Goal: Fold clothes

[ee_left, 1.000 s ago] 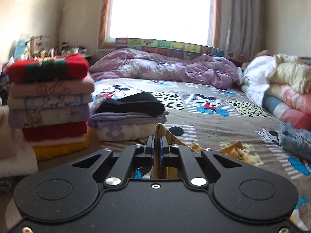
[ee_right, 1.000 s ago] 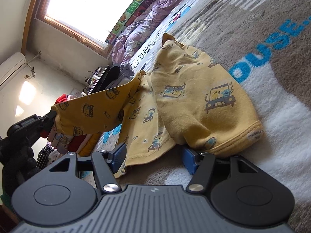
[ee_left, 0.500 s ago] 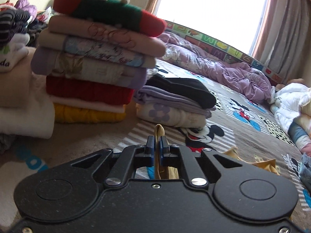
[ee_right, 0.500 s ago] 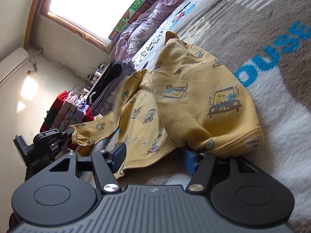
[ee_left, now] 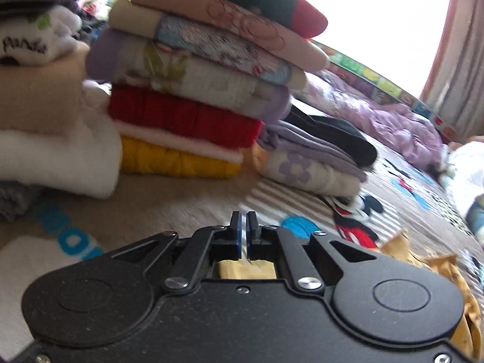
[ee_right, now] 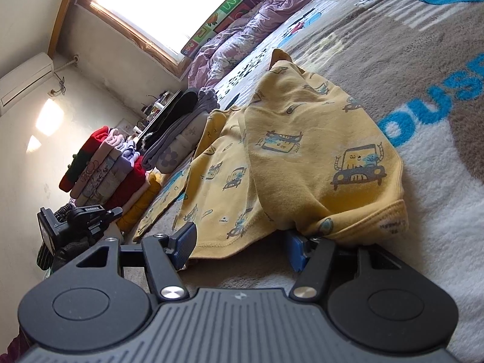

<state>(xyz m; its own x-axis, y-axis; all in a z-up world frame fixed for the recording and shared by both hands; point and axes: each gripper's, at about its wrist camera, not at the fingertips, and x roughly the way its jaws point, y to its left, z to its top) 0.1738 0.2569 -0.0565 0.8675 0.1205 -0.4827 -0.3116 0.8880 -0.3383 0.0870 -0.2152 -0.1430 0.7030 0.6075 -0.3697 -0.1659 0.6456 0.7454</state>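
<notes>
A yellow garment (ee_right: 302,151) printed with little cars lies spread on the grey cartoon blanket (ee_right: 423,60). My right gripper (ee_right: 239,248) rests open at its near hem. The hem drapes over the right finger and the pads (ee_right: 184,242) stand wide apart. My left gripper (ee_left: 243,227) is shut low over the bed, with yellow cloth (ee_left: 246,269) showing just beneath its pads. In the right wrist view the left gripper (ee_right: 116,211) sits at the far left, by the end of the stretched-out sleeve (ee_right: 157,211). More of the yellow garment (ee_left: 438,269) shows at the right of the left wrist view.
A tall stack of folded clothes (ee_left: 196,90) stands close ahead of the left gripper. A lower folded pile (ee_left: 314,157) sits beside it and white folded items (ee_left: 54,157) lie to the left. A purple duvet (ee_right: 242,39) is bunched under the window.
My left gripper has dropped low and swung toward the tall stack, drawing the yellow sleeve out and down onto the bed. The right gripper has stayed put, still open.
</notes>
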